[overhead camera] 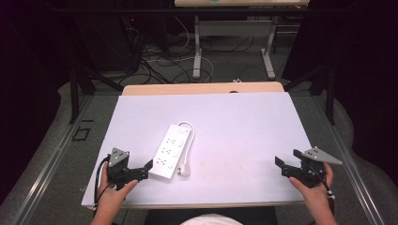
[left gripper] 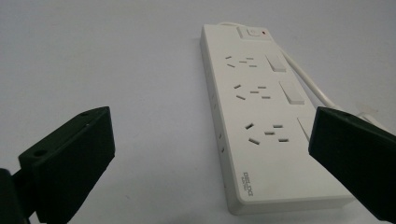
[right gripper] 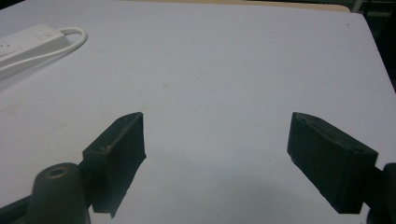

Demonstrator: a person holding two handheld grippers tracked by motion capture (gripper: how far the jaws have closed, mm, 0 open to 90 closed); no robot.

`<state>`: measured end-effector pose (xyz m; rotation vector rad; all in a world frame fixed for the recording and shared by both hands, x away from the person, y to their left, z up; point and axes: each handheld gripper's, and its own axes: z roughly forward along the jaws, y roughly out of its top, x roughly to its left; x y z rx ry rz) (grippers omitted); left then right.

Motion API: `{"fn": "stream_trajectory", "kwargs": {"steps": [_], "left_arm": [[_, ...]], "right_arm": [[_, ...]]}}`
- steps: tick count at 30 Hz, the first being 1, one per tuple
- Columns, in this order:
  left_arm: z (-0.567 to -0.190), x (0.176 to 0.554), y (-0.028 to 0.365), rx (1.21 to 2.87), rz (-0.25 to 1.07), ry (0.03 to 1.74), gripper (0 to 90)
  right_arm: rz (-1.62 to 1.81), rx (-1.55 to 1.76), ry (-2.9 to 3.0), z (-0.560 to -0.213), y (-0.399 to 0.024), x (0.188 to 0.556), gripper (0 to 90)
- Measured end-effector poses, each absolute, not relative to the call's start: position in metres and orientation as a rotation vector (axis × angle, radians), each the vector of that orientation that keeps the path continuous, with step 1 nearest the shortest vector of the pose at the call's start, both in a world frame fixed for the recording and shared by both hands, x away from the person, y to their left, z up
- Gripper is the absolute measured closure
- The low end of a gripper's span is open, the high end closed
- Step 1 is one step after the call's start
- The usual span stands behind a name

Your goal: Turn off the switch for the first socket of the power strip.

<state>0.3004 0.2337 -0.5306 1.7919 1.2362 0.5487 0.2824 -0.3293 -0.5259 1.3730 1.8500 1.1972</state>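
A white power strip [overhead camera: 170, 151] lies on the pale table top [overhead camera: 234, 122], left of centre, with three outlets, rocker switches and a white cord [overhead camera: 187, 145] looping to a plug [overhead camera: 184, 169] at its near end. My left gripper [overhead camera: 146, 168] rests at the table's front left, jaws wide apart, pointing at the strip's near end; in the left gripper view the strip [left gripper: 261, 116] runs away from me between the jaws, untouched. My right gripper [overhead camera: 287, 161] hovers at the front right, open and holding nothing, far from the strip [right gripper: 28, 42].
The table's front edge runs just under both hands. A wooden strip [overhead camera: 202, 88] borders the far edge. Beyond it stand desk legs [overhead camera: 197, 51] and loose cables on the floor. Dark curtains close in both sides.
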Motion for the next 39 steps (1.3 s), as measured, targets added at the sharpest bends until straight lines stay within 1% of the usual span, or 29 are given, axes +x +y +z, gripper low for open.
{"fn": "stream_trajectory", "kwargs": {"steps": [11, 19, 24, 33, 39], "left_arm": [[-0.525, 0.299, 0.236, 1.758, 0.542, 1.24, 0.8], [-0.518, 0.3, 0.23, 1.806, 0.542, 1.214, 0.5], [-0.51, 0.301, 0.229, 1.817, 0.538, 1.215, 5.0], [-0.499, 0.305, 0.227, 1.837, 0.528, 1.206, 8.6], [-0.491, 0.31, 0.224, 1.848, 0.518, 1.19, 13.9]], "right_arm": [[1.192, 1.313, 1.874, -0.532, -0.326, 0.282, 18.8], [1.198, 1.322, 1.879, -0.534, -0.329, 0.284, 18.7], [1.205, 1.328, 1.907, -0.534, -0.326, 0.285, 18.7], [1.225, 1.325, 1.943, -0.536, -0.321, 0.286, 18.6], [1.231, 1.324, 1.944, -0.536, -0.321, 0.287, 18.6]]}}
